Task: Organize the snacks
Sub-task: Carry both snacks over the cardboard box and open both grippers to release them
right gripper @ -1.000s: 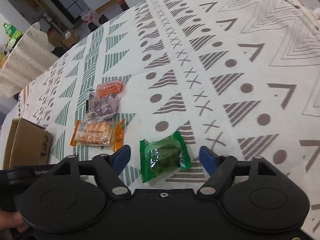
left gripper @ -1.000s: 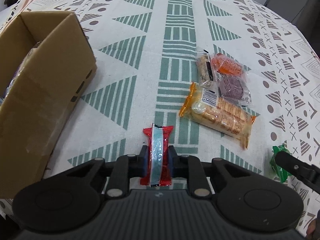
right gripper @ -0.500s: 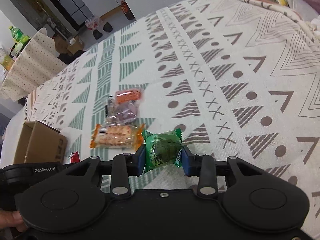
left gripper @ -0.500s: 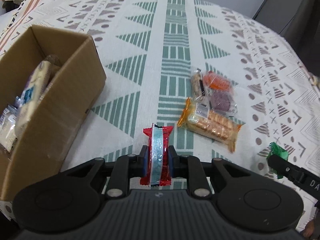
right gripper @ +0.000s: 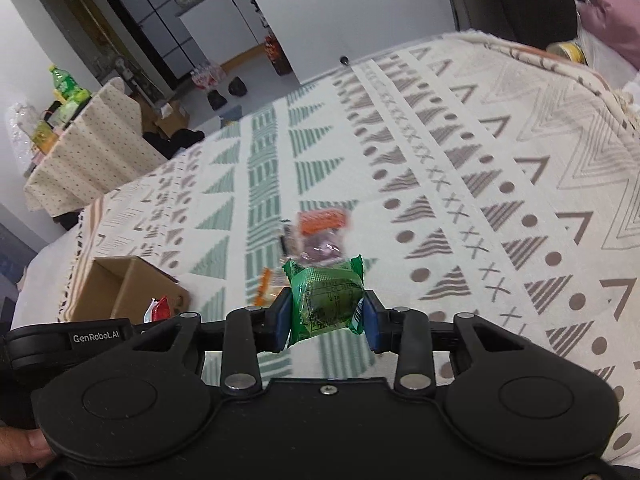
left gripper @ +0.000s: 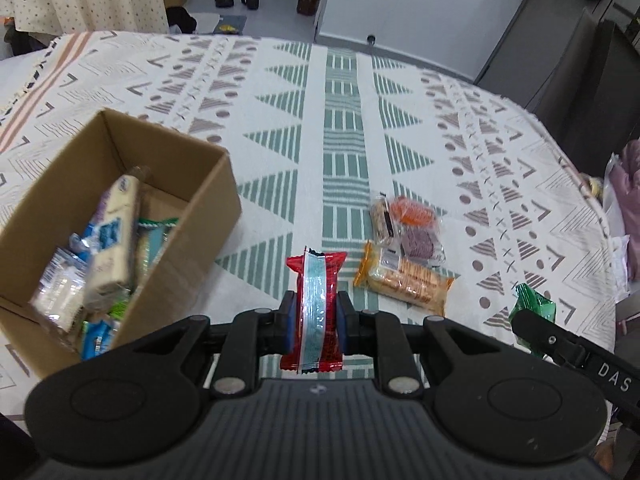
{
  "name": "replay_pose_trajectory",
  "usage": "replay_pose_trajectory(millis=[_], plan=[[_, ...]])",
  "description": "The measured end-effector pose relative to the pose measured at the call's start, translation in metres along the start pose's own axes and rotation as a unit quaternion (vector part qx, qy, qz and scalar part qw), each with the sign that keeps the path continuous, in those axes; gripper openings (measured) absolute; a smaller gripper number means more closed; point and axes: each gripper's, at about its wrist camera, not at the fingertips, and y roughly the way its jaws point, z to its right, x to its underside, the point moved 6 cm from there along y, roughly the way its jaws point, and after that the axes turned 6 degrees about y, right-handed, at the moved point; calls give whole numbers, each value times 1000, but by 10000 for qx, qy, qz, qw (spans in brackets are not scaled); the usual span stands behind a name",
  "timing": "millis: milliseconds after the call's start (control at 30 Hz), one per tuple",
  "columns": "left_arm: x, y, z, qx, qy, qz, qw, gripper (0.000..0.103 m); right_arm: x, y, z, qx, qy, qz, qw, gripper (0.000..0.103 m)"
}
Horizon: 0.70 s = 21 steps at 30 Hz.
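My left gripper (left gripper: pixel 314 322) is shut on a red snack packet (left gripper: pixel 316 308) with a pale blue stripe, held above the patterned tablecloth. The open cardboard box (left gripper: pixel 192 236) sits to its left, with several wrapped snacks (left gripper: pixel 112 236) inside. My right gripper (right gripper: pixel 326 318) is shut on a green snack packet (right gripper: pixel 326 306), lifted off the cloth; that packet (left gripper: pixel 534 306) also shows at the right edge of the left wrist view. An orange cracker pack (left gripper: pixel 404 278) and a clear bag of mixed snacks (left gripper: pixel 406 226) lie on the cloth right of centre.
The tablecloth (left gripper: pixel 340 128) covers the whole table, whose far edge meets a grey floor. A dark chair (left gripper: pixel 600 80) stands at the far right. The box (right gripper: pixel 124 292) shows small at lower left in the right wrist view. A second covered table (right gripper: pixel 92 148) stands beyond.
My right gripper closed on the green packet and lifted it off the cloth. The left gripper rose with the red packet, bringing the inside of the box into view.
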Motion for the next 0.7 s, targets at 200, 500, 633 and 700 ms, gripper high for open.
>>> replay_pose_trajectory(millis=[200, 500, 633, 700], plan=[[0, -20, -13, 51, -88, 192, 9998, 19, 0, -12, -21, -112, -96, 169, 9997, 35], [-2, -42, -35, 73, -239, 370, 9990, 19, 2, -21, -54, -262, -284, 282, 9989, 35], [-6, -51, -49, 59, -323, 465, 9984, 19, 3, -21, -66, -311, -352, 315, 9984, 35], [-9, -56, -56, 49, -372, 514, 9980, 19, 3, -20, -74, -352, -397, 323, 9981, 35]])
